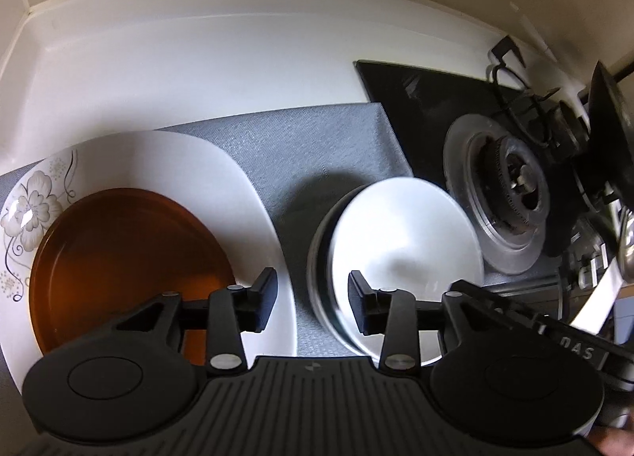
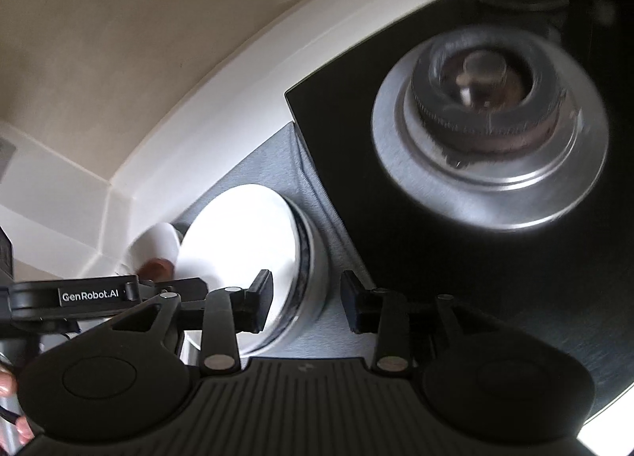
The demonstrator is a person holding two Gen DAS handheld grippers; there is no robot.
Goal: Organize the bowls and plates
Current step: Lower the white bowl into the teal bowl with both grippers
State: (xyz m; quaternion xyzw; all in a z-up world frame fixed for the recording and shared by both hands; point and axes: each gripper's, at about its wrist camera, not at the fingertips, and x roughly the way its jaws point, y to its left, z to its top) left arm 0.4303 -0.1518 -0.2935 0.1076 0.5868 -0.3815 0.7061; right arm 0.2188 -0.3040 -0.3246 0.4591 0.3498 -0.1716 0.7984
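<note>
An amber-brown plate [image 1: 126, 262] lies on a white plate [image 1: 222, 178] with grey flower print at left; grey mat [image 1: 317, 139]; black stovetop [image 1: 416, 99].

white counter [image 1: 237, 60] carries a grey mat [image 1: 301, 147] and black hob [image 1: 420, 107].

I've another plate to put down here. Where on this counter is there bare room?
Free: the white counter behind the grey mat, up to the wall, and the mat strip between the floral white plate, which holds the amber plate, and the white bowl stack. Crowded: the right side, where the stack sits close to the stove burner.
</note>
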